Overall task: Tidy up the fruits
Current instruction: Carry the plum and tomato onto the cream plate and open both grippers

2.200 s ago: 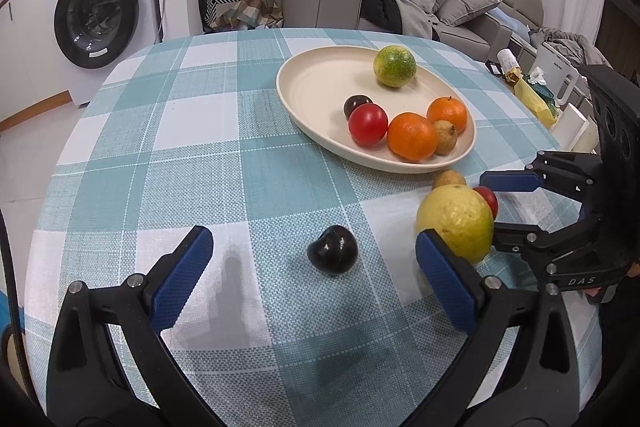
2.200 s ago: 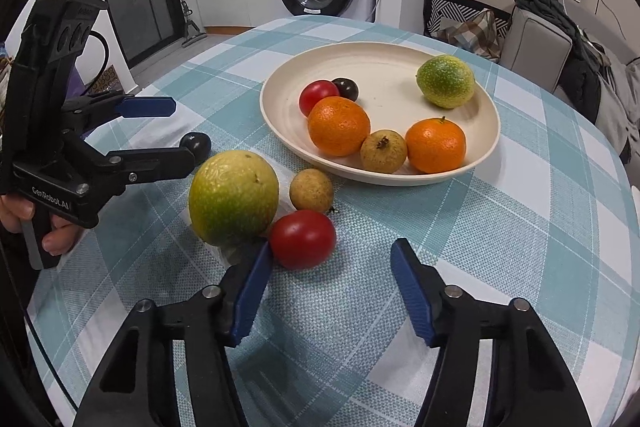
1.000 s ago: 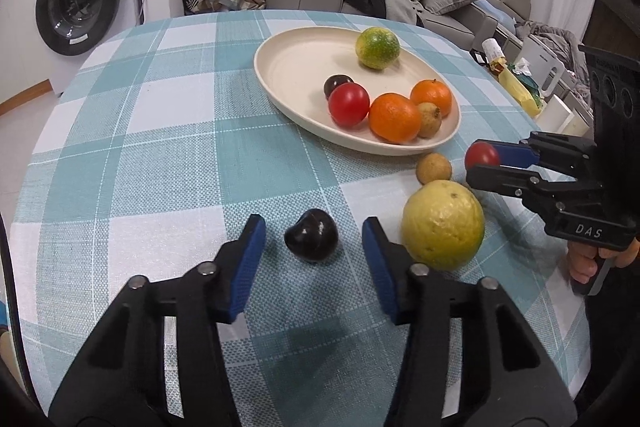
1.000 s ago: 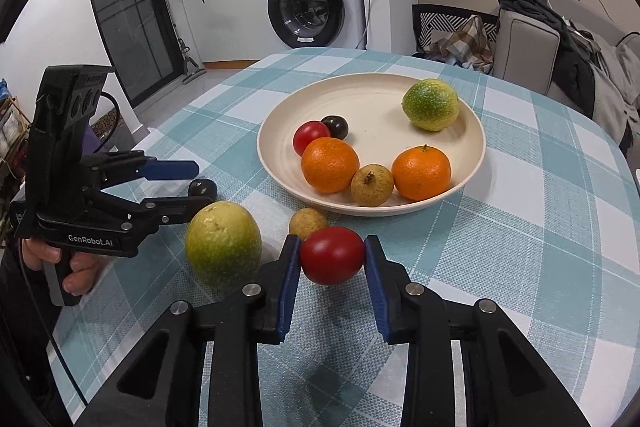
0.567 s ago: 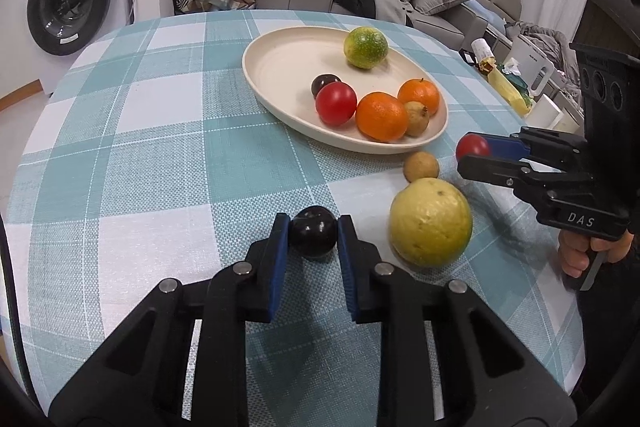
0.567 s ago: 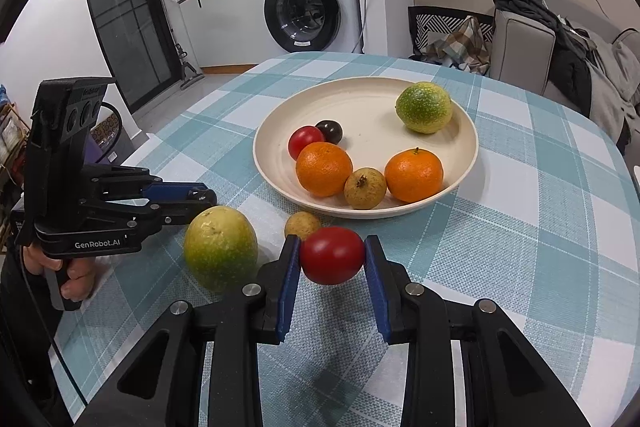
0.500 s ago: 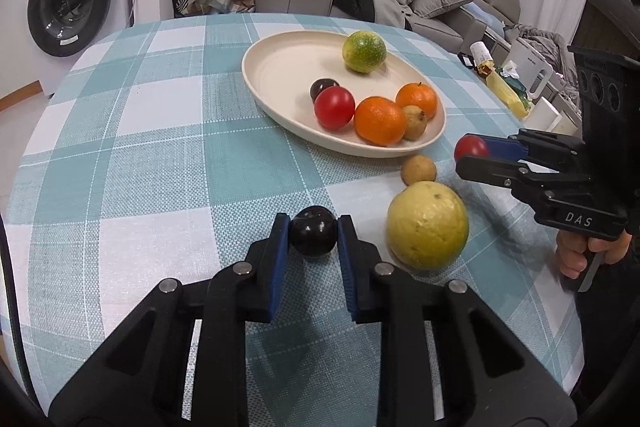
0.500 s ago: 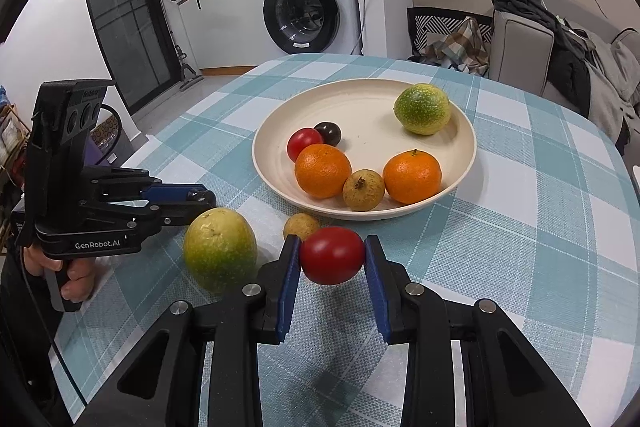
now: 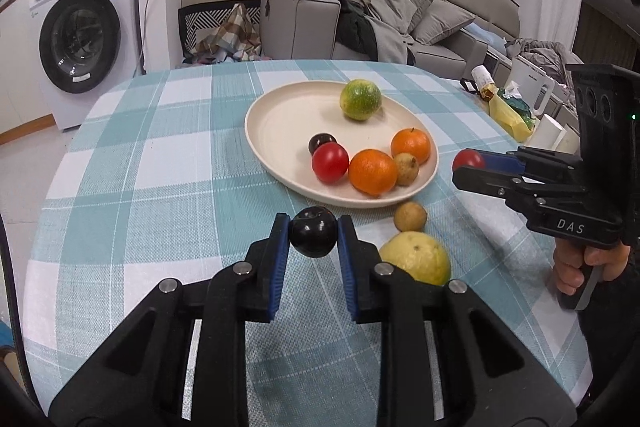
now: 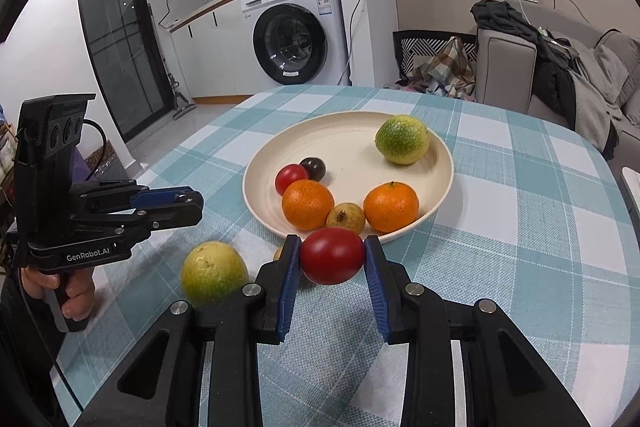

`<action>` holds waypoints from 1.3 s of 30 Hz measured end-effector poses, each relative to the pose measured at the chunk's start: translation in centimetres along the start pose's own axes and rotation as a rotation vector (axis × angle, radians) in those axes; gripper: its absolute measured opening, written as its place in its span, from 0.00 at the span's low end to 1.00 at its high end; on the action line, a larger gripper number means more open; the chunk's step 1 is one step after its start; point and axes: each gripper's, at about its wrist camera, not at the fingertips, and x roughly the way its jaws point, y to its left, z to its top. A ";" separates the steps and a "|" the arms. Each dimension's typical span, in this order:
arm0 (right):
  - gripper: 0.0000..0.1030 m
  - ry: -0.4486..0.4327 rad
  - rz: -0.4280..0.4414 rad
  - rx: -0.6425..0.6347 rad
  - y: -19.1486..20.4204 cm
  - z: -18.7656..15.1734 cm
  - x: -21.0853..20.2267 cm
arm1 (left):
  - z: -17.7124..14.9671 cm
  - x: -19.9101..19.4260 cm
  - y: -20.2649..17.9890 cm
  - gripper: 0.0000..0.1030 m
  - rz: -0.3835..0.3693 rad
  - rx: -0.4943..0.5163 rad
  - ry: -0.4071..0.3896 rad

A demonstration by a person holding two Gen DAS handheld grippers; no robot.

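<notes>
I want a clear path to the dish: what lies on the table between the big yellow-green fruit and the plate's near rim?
In the left wrist view, one small tan round fruit sits between the big yellow-green fruit and the plate.

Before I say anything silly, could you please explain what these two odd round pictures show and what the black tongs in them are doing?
No robot here: a person holds hand-operated tongs in each hand, each with a wide-angle camera looking along its fingers. One picture comes from the left tongs, the other from the right tongs; each also shows the other from the side. The left pair is shut on a dark plum, the right on a red tomato. On the checked tablecloth sits a cream plate holding two oranges, a green citrus, a tomato, a dark plum and a small brown fruit. Beside the plate lie a large yellow-green fruit and a small tan fruit.
</notes>
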 end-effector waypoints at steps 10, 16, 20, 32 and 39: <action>0.32 -0.035 -0.012 0.025 -0.5 0.5 -0.5 | 1.7 0.1 0.3 0.20 0.007 -0.018 -0.029; 0.32 -0.052 -0.028 0.030 -0.4 1.3 -1.0 | 2.9 0.5 0.2 0.20 0.008 -0.015 -0.041; 0.32 -0.055 -0.037 0.025 -0.3 2.0 -0.7 | 3.6 1.0 0.1 0.20 0.014 -0.006 -0.048; 0.32 -0.056 -0.047 0.034 0.0 3.7 1.0 | 5.1 3.3 0.2 0.20 0.029 0.000 -0.047; 0.32 -0.036 -0.065 0.069 -0.3 4.3 2.6 | 5.6 5.1 0.5 0.20 0.043 0.002 -0.028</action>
